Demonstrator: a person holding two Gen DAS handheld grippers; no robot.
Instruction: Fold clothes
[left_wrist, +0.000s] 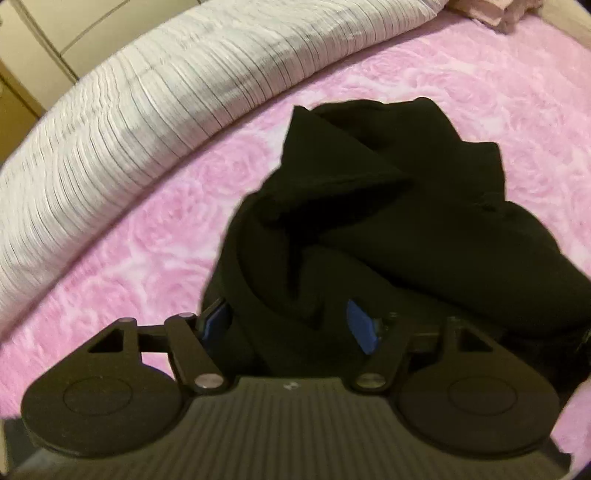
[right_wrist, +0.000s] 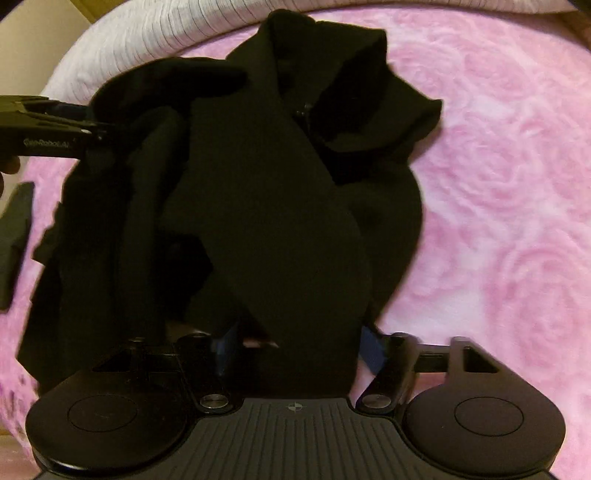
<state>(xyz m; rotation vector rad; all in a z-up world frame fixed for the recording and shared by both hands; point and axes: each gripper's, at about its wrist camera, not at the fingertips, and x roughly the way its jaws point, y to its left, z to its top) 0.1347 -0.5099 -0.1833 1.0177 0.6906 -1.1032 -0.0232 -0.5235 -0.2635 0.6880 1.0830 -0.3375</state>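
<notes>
A black garment (left_wrist: 388, 221) lies bunched in a heap on a pink rose-patterned bedspread (left_wrist: 147, 229). In the left wrist view a thick fold of it runs between the blue pads of my left gripper (left_wrist: 287, 325), whose jaws stand wide apart. The right wrist view shows the same garment (right_wrist: 266, 184), with a broad strip passing between the jaws of my right gripper (right_wrist: 298, 349). Those jaws are also wide, and a small gap shows beside the left pad. My left gripper (right_wrist: 88, 127) reaches into the heap's left side, its fingertips buried in cloth.
A white striped pillow or duvet (left_wrist: 147, 92) runs along the far edge of the bed. Pale pink clothes (left_wrist: 491, 11) lie at the far right corner. Beige cabinet fronts (left_wrist: 55, 37) stand beyond the bed. The pink bedspread (right_wrist: 498, 184) stretches right of the garment.
</notes>
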